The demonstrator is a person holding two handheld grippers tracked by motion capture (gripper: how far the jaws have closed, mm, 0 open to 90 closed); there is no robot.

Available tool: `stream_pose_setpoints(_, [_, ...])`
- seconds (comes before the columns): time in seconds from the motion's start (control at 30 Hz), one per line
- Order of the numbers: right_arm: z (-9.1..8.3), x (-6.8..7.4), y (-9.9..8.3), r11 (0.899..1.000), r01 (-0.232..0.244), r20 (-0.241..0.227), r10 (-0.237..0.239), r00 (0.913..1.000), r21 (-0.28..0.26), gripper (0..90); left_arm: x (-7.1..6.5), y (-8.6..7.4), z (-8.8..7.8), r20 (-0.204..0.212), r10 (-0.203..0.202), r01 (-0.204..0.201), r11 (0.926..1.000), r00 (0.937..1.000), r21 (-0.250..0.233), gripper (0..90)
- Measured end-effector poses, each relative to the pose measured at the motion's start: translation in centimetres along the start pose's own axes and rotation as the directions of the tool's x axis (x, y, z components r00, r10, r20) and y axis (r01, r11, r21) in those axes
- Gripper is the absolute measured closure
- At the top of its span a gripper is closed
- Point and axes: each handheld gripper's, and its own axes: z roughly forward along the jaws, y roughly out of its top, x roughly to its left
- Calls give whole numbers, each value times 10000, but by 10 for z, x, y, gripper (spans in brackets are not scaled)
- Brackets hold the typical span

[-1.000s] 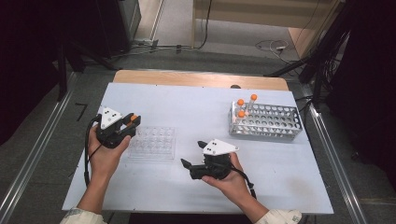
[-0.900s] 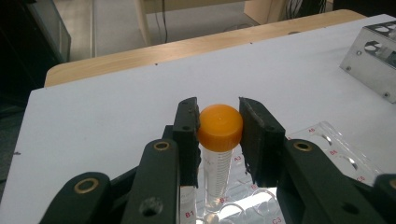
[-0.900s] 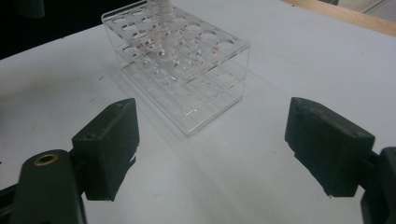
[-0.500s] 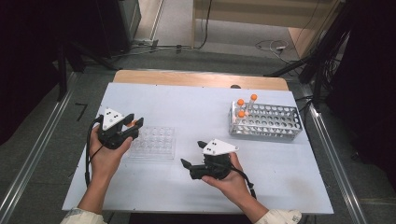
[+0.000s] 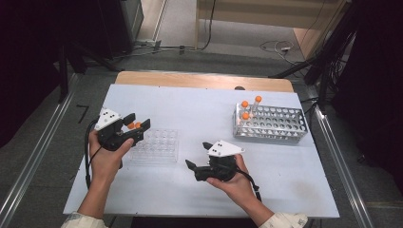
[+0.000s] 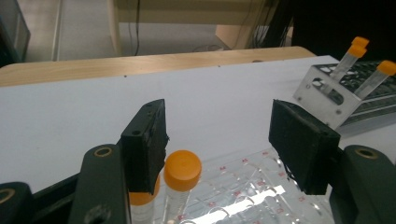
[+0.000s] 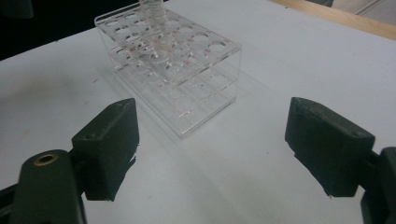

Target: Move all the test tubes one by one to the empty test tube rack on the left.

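At the left end of the clear plastic rack, my left gripper has just been opening its jaws. Two orange-capped tubes stand between them in the rack. In the left gripper view, one orange-capped tube stands upright beside the left pad, well apart from the right pad. A second orange cap peeks from under the left jaw. My right gripper rests open near the table's front, with nothing between its jaws, facing the clear rack.
A metal rack with three orange-capped tubes stands at the back right; it also shows as the metal rack in the left gripper view. The white table top has a wooden edge at the back.
The left gripper's jaws have spread apart, letting go of the orange-capped tube that now stands in the clear rack. Neither hand has shifted, and the right gripper looks the same.
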Motion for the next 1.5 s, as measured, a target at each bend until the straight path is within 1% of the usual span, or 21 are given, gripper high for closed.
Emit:
stream_pose_setpoints(0.07, [-1, -3, 0, 10000, -58, 60, 59, 10000, -65, 162, -1, 1, 0, 163, -76, 77, 10000, 9998, -58, 373])
stream_pose_setpoints(0.17, [-3, -7, 1, 9998, -115, 186, 117, 9998, -136, 162, -5, 1, 0, 202, 36, -35, 10000, 9998, -52, 360])
stream_pose_setpoints(0.23, [-5, -11, 2, 9997, -105, 285, 111, 9995, -205, 162, -7, 1, 0, 255, 95, -95, 10000, 9996, -30, 337])
stream_pose_setpoints(0.33, [-7, -16, 3, 9994, -224, 465, 236, 9986, -258, 162, -10, 1, 1, 337, 205, -206, 9998, 9992, 26, 311])
stream_pose_setpoints(0.4, [-9, -21, 4, 9991, -283, 625, 303, 9976, -329, 161, -13, 1, 2, 443, 184, -185, 9998, 9988, 25, 305])
stream_pose_setpoints(0.53, [-14, -31, 6, 9982, -395, 1002, 439, 9940, -458, 161, -16, 1, 3, 536, 288, -292, 9995, 9981, 79, 289])
stream_pose_setpoints(0.67, [-20, -45, 8, 9965, -518, 1476, 610, 9872, -657, 161, -18, 1, 4, 547, 344, -353, 9993, 9979, 151, 286])
stream_pose_setpoints(0.73, [-23, -52, 8, 9950, -682, 1704, 799, 9821, -734, 161, -19, 0, 4, 559, 361, -369, 9992, 9978, 140, 286])
stream_pose_setpoints(0.93, [-29, -69, 7, 9921, -881, 2205, 1059, 9696, -894, 162, -19, -1, 5, 522, 394, -404, 9990, 9979, 177, 285])
stream_pose_setpoints(1.0, [-31, -73, 7, 9915, -926, 2311, 1117, 9665, -917, 162, -20, -1, 6, 520, 393, -403, 9990, 9979, 178, 274])
stream_pose_setpoints(1.27, [-38, -90, 4, 9864, -1262, 2772, 1510, 9489, -1053, 162, -20, -1, 5, 481, 426, -435, 9989, 9979, 187, 269])
stream_pose_setpoints(1.5, [-42, -101, 2, 9841, -1385, 3098, 1667, 9361, -1111, 162, -20, -1, 6, 491, 459, -469, 9987, 9977, 197, 268])
